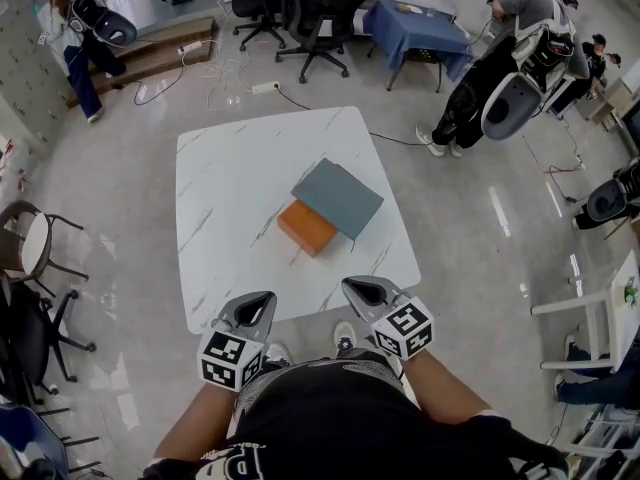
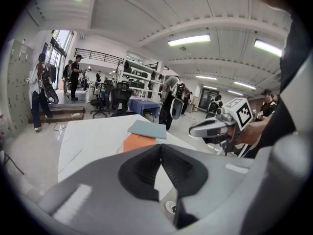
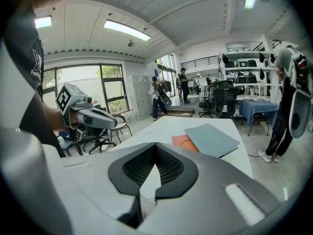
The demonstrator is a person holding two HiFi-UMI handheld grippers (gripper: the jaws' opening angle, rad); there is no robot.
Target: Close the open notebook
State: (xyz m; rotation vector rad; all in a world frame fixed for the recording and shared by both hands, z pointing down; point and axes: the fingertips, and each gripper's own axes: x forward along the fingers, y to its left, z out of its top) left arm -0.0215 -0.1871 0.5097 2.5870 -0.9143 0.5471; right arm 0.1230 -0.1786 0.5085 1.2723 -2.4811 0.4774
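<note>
On the white desk (image 1: 230, 168), right of centre, the grey notebook (image 1: 338, 196) lay flat, its long axis slanting from far left to near right, one edge overlapping an orange block (image 1: 305, 228). The left hand-held gripper (image 1: 265, 300) and the right hand-held gripper (image 1: 352, 288) hung clenched and empty at the near edge.

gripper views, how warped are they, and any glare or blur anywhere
Left gripper view: fisheye bend, black corners, the left gripper soft near the lens, the notebook fairly sharp. Right gripper view: same bend, ceiling lights blown white. Head view: sharp, milder bend, glare streaks on the glossy floor.
</note>
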